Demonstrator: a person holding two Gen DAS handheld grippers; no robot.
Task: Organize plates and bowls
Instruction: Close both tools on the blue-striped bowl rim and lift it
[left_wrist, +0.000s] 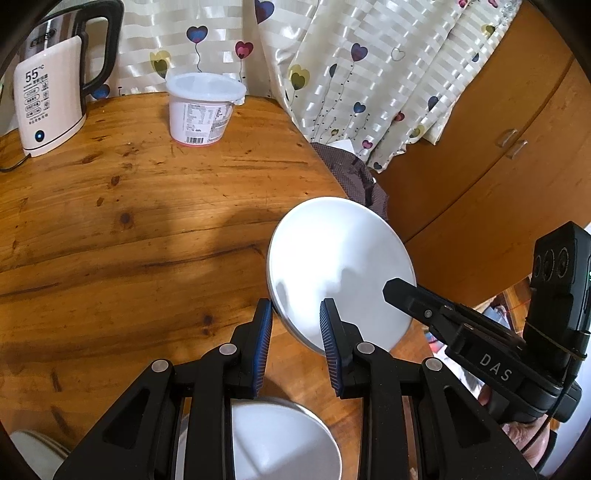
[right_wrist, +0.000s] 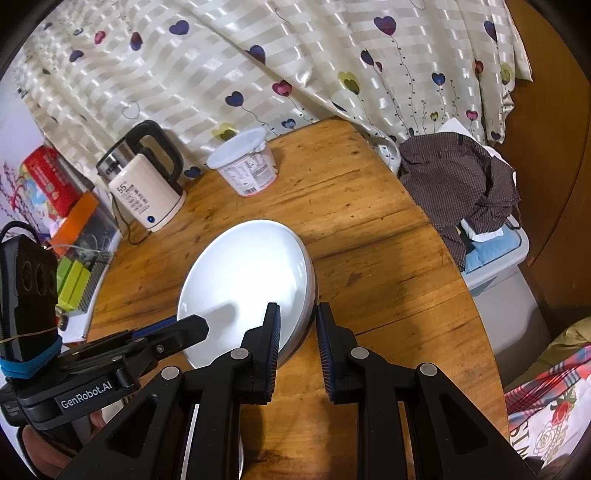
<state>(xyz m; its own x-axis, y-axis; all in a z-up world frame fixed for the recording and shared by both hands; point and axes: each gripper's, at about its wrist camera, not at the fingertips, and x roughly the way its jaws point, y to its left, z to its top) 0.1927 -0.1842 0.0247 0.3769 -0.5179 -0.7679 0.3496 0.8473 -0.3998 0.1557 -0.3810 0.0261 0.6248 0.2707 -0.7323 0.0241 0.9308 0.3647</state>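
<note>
While the white plate (left_wrist: 341, 271) hangs tilted above the right edge of the wooden table (left_wrist: 129, 236), both grippers flank its rim. The left gripper (left_wrist: 295, 314) has its jaws partly open across the plate's near-left rim, blue pads (left_wrist: 263, 332) on either side with a gap showing, so a firm hold cannot be told. The right gripper (right_wrist: 297, 321) straddles the opposite rim in its own view, where the plate (right_wrist: 243, 284) looks like a shallow dish; its jaws are partly open too, the left pad against the inner face, and I cannot tell whether they pinch. A second white plate (left_wrist: 280, 443) lies on the table beneath the left gripper. Toward the far edge stand a lidded white tub (left_wrist: 201, 109) and, at the far-left corner, an electric kettle (left_wrist: 51, 92). A heart-print curtain (left_wrist: 332, 74) hangs behind the table.
</note>
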